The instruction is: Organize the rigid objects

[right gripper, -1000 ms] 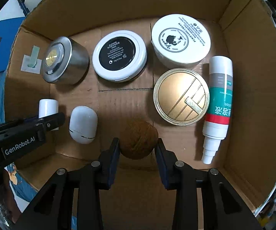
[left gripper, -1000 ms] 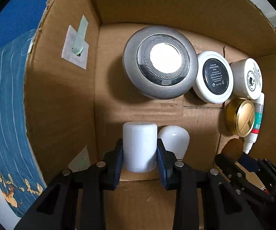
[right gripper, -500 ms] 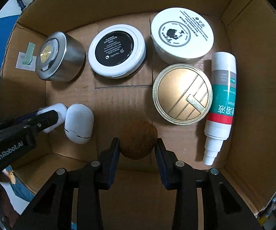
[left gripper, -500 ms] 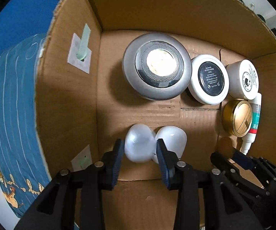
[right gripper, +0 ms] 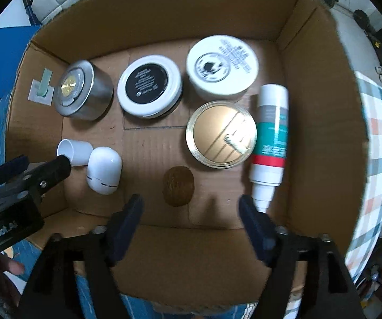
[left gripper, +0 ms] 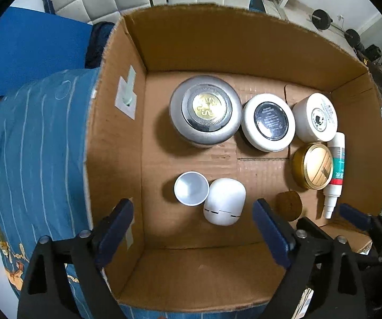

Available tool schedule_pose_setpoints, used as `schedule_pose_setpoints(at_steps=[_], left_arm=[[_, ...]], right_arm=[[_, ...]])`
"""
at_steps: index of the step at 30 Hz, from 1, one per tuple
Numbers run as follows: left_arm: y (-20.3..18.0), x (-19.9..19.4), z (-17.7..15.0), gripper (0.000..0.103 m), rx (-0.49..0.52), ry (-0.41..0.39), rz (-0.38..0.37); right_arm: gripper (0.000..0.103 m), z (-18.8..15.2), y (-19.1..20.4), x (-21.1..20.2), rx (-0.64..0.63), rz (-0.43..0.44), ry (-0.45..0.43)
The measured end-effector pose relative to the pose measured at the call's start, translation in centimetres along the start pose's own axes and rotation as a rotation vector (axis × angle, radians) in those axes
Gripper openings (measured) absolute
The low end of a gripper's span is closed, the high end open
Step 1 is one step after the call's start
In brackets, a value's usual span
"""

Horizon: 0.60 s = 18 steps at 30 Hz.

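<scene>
Inside the cardboard box, both claws spread and holding nothing.

Left wrist view: left gripper released, fingers wide above the near wall. On the box floor: silver tin at back left, black-lidded white jar touching it, white cream jar further right. Gold compact just in front, green-banded tube lying along its right side. Near row: white cap upright, touching white oval case; brown round nut off to the right.

Right wrist view: right gripper released, straddling air just short of the nut. Cap and oval case at left, the cap's lower edge hidden by the left gripper's finger. Compact and tube side by side, seemingly touching.
</scene>
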<state>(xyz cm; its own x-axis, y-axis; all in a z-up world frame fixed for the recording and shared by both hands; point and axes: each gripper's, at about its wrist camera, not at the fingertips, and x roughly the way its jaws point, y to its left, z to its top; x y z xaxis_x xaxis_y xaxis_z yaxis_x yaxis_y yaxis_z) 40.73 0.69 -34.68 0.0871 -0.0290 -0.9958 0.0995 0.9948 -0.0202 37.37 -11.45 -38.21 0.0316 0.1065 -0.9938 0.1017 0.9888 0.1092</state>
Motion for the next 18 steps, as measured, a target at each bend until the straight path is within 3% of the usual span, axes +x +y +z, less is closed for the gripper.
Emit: schedule_pose_setpoints(at_steps=[2,3,11,18], left_arm=[[0.1,-0.8,-0.2,0.097,-0.003,-0.021,0.003],[0.2,-1.1,-0.3,0.097,-0.005,-0.026,0.002],[0.9,-4.4,-1.4,0.097,-0.010,-0.084,0.004],[0.8,-11.9,-5.0,0.097,-0.016,-0.264,0.004]], right_arm=[[0.101,-0.1,-0.4,-0.6,0.009,-0.011,-0.022],[0.102,-0.1,-0.7,-0.9,0.010,-0.017,-0.030],[0.102,-1.7,-1.2,-3.5,-0.001,-0.026,-0.078],[0.102,-5.5,-1.0,-9.9,-0.017,-0.003,-0.214]])
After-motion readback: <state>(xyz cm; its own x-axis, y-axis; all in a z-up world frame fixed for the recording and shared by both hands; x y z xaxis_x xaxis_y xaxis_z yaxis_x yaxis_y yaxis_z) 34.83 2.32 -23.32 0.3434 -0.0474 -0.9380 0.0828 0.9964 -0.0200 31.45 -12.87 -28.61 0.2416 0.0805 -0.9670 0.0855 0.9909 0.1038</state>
